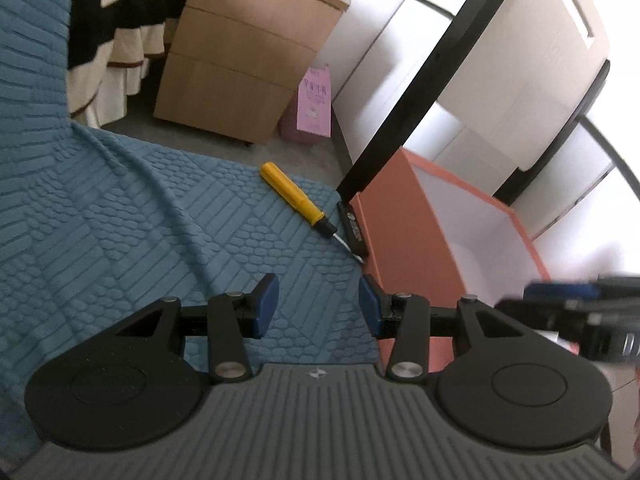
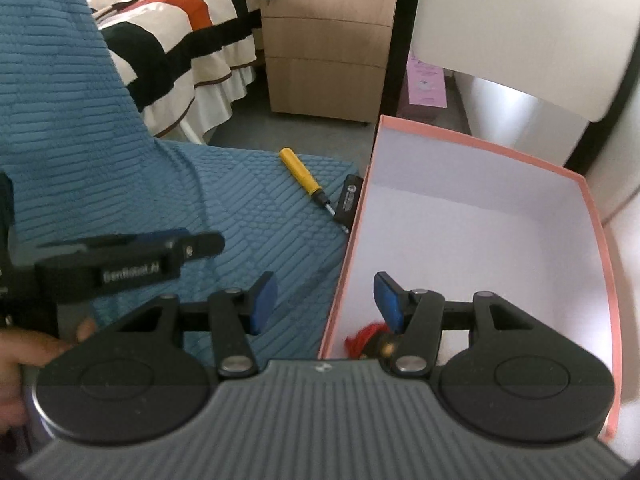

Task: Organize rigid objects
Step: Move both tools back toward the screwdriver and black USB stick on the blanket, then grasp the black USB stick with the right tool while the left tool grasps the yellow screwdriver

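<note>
I am working both grippers toward the last loose things on the blue cloth. The left gripper is standing released with nothing between its blue pads, and in its view it is aiming up the frame at the screwdriver, which is lying at centre with its yellow handle toward the upper left and its tip running down-right. The tip is ending right against a small black device that is sitting hard against the outer wall of the pink box.

The right gripper is also released and empty, hanging astride the box's near-left wall in its own view, one pad over the cloth and one over the white interior. Something red and black is already lying in the lower part of the box, half hidden behind that gripper.

My judgement: I am going for the screwdriver with the left. I am planning to close across the yellow handle near its middle, away from the black collar, so the tip is not dragging the device. Squaring the pads across the handle matters, since a round handle may roll on soft cloth. The right should be keeping clear of the box mouth
</note>
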Tool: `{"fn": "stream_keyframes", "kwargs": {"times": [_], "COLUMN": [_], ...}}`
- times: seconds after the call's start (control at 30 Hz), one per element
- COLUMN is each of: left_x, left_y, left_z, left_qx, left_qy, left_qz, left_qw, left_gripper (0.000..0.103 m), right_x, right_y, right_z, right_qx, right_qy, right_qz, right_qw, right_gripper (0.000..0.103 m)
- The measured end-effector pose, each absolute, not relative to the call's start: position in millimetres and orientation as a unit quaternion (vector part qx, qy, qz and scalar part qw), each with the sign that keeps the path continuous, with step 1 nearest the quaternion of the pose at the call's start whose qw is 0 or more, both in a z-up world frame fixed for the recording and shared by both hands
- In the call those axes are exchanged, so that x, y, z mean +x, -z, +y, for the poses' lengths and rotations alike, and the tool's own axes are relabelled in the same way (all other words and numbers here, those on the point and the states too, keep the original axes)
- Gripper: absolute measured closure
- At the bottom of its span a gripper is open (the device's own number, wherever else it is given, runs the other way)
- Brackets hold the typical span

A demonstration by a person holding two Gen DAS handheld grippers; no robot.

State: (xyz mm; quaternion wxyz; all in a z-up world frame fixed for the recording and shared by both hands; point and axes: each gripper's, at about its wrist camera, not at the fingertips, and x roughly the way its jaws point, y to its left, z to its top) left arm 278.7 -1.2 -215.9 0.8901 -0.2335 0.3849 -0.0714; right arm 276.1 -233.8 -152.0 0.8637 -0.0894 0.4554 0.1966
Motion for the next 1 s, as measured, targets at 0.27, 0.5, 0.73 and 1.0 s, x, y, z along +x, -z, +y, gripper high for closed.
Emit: {"fn": "stream_keyframes", "kwargs": {"times": [0.27,0.5,0.73,1.0], "left_x": [330,394,435,460], "left_y": [240,253,271,289], "left_z": [18,36,43,44], "left_qx": [-0.258,-0.312,-0.377,-0.425], "left_qy": [0.075,0.091,0.084,0.068], "left_qz": [0.402,0.420,0.445,0.470], "left_qw": [0.875,0.847,0.808,0.771], "left_gripper": [0.053,0.053,0.054,0.058], "right_x": [333,368,408,427], "right_y": [166,180,199,235], "right_z": [-217,-182,-146,-110], "right_qx": [-0.154,-0.299,-0.416,-0.510], "right_qy": [-0.240,-0.344,-0.422,-0.493], "right_qz": [0.463,0.446,0.443,0.456], "right_qw": [0.839,0.770,0.672,0.538], "right_gripper": [0.048,0.048,0.040,0.026]}}
